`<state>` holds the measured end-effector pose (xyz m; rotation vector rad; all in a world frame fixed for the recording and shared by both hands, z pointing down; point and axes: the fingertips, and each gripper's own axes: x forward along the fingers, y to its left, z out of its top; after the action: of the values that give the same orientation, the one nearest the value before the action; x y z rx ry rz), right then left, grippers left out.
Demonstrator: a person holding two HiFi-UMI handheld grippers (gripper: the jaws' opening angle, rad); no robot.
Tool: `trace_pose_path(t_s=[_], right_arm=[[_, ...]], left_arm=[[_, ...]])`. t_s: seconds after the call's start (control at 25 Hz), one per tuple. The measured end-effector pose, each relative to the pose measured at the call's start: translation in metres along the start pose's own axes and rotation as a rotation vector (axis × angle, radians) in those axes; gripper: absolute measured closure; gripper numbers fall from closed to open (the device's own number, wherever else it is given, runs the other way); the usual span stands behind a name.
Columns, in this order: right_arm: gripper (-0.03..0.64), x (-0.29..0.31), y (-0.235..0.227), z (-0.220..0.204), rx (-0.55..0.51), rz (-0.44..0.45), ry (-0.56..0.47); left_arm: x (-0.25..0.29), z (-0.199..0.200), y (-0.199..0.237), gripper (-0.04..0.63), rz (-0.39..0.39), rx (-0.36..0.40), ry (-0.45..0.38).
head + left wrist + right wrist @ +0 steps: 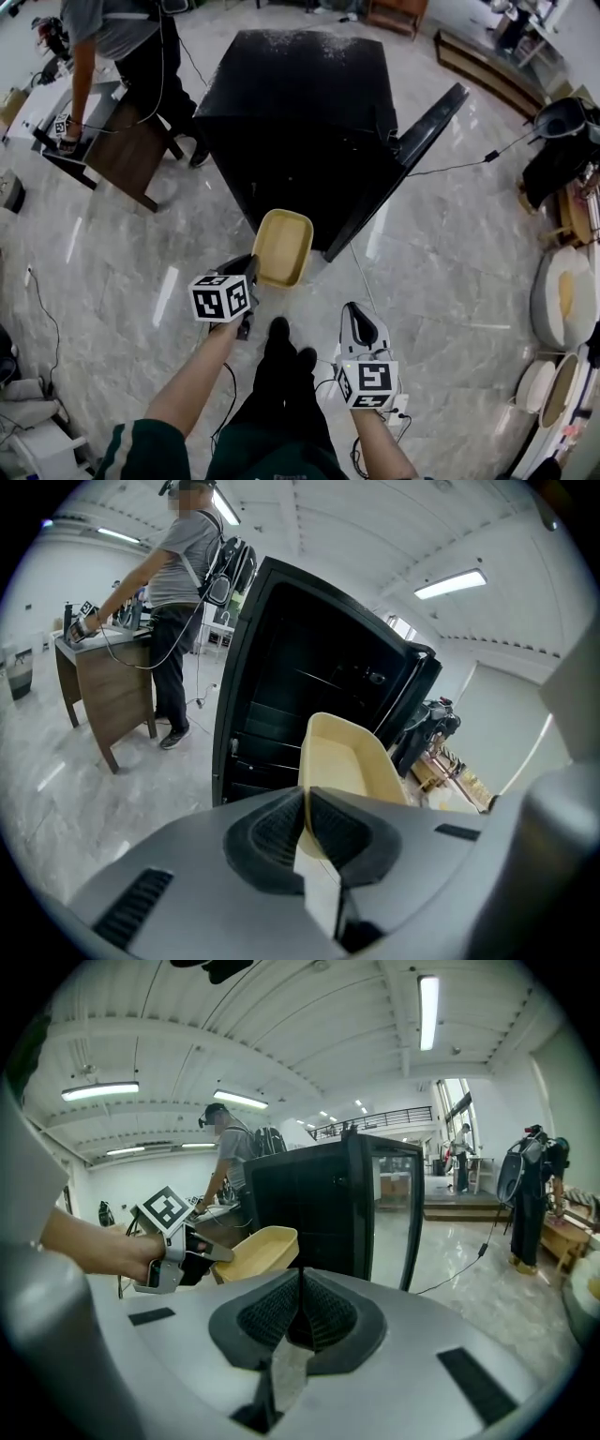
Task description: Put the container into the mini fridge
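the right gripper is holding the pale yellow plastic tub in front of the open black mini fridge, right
No: the left gripper holds the pale yellow plastic tub by its rim, as the left gripper view shows; the right gripper is shut and empty. The tub is in front of the open black mini fridge.

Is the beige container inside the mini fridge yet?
No, the left gripper holds the beige plastic container outside the open black mini fridge.

Your left gripper reaches forward at the end of your bare, outstretched forearm, its jaws clamped on the rim of the container. Your right gripper sits nearer your body, jaws pressed together on nothing
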<state>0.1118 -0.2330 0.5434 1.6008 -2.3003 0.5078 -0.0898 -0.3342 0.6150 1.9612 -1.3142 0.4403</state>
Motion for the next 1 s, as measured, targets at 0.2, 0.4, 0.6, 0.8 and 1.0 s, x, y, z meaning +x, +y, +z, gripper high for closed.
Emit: trace_pose_path(t_s=[0.2, 0.4, 0.6, 0.8, 1.0], right_arm=[[0.578, 0.023, -0.005, 0.000, 0.007, -0.009, -0.004], [0.578, 0.044, 0.000, 0.001, 0.020, -0.005, 0.003], [0.578, 0.058, 0.001, 0.000, 0.012, -0.017, -0.001], [0.578, 0.064, 0.002, -0.007, 0.041, -0.026, 0.011], [0.578, 0.065, 0.000, -0.019, 0.062, -0.042, 0.032]], left_arm=[[0.031, 0.009, 0.008, 0.572, -0.002, 0.005, 0.003], [0.053, 0.020, 0.013, 0.572, -0.005, 0.007, 0.000], [0.075, 0.032, 0.019, 0.572, 0.004, 0.004, -0.010], [0.095, 0.038, 0.029, 0.572, 0.020, -0.005, 0.000], [0.115, 0.039, 0.037, 0.572, 0.042, -0.017, 0.008]])
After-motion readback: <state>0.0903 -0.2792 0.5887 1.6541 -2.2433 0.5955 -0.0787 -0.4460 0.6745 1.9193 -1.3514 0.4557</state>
